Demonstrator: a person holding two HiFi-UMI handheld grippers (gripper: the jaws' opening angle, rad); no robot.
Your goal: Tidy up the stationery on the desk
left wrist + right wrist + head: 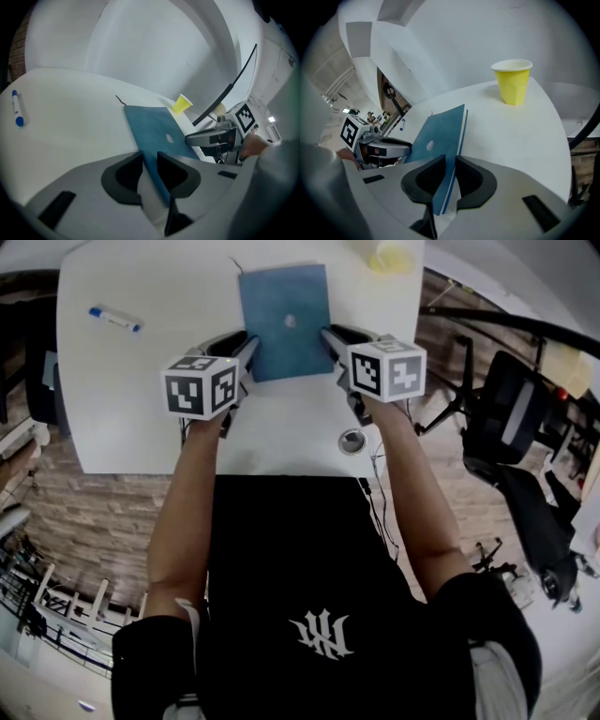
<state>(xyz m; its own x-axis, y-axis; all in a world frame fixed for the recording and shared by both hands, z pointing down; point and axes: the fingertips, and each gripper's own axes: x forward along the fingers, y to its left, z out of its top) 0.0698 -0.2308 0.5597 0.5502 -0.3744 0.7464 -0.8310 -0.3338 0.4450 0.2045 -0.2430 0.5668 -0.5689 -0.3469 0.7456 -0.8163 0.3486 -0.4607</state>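
A blue notebook (pixel 286 320) with a small pale dot on its cover lies in the middle of the white desk (pixel 150 399). My left gripper (pixel 246 343) grips its left edge near the front corner, and the cover (pixel 154 126) runs straight between the pads of that gripper (pixel 149 161). On the opposite edge, my right gripper (pixel 330 334) is shut on the notebook (pixel 440 133), which passes between its jaws (pixel 450 168). A blue-capped white marker (pixel 114 319) lies apart at the desk's left.
A yellow paper cup (pixel 392 254) stands at the far right of the desk, beyond the notebook. A round cable grommet (pixel 352 440) sits near the front edge. A black office chair (pixel 511 418) stands to the right of the desk.
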